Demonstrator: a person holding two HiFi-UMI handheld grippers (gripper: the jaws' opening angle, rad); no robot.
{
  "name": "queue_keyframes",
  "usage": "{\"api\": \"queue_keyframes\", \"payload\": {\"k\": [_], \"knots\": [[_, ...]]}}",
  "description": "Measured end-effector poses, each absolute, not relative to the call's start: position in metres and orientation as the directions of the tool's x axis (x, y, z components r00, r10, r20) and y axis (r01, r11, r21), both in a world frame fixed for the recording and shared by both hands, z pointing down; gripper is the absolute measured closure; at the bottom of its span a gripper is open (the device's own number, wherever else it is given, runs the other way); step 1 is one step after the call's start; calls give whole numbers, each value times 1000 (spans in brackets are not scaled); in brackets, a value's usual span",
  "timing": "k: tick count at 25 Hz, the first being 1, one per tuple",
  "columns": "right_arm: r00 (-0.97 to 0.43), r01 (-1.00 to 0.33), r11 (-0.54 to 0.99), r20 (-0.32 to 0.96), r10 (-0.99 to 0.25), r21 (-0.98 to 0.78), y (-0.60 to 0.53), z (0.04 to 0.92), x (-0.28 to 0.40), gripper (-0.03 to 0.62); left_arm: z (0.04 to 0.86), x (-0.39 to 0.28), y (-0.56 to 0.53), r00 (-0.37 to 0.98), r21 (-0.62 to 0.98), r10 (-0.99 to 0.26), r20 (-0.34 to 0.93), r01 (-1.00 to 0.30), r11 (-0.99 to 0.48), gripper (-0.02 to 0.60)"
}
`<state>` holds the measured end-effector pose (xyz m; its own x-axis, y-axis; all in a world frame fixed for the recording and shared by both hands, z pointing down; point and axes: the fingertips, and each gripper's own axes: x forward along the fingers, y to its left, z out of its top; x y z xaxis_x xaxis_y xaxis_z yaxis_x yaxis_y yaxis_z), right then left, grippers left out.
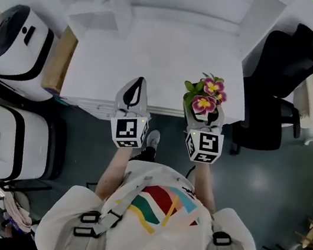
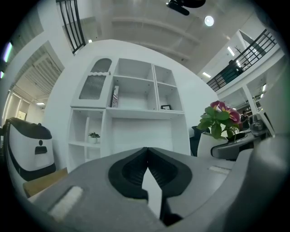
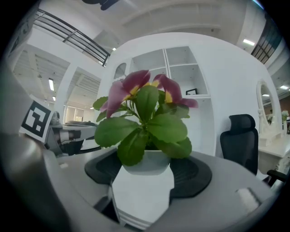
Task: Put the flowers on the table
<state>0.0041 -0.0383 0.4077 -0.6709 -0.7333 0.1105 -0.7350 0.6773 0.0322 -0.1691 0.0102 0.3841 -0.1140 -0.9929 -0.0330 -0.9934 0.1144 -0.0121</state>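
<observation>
Colours and patterns, current frame:
flowers [image 1: 207,95] magenta-pink with yellow centres, green leaves; pot [image 3: 144,164] white. table [image 1: 155,61] and shelf unit [image 2: 136,104] white. left gripper [image 1: 138,83] and right gripper [image 1: 205,121]: grey bodies, black ribbed pads; marker cubes [image 1: 129,132] white with black square code patterns. chair [image 1: 279,83] black. floor [image 1: 277,190] dark grey-blue. shirt [image 1: 153,211] white, chest stripes red, green, yellow, light blue. Two machines [image 1: 20,49] on the left white with black bands; box [image 1: 60,59] tan.
</observation>
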Motion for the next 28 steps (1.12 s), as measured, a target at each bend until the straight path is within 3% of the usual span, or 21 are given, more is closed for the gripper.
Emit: {"api": "queue_keyframes", "payload": {"k": [13, 28], "knots": [[-643, -759, 651, 147, -752, 13, -159, 411, -88, 272, 384, -259, -118, -67, -23, -997, -40, -997, 68, 580], [-653, -751, 660, 147, -743, 1, -233, 418, -99, 272, 375, -261, -193, -83, 29, -992, -96, -996, 80, 580]]}}
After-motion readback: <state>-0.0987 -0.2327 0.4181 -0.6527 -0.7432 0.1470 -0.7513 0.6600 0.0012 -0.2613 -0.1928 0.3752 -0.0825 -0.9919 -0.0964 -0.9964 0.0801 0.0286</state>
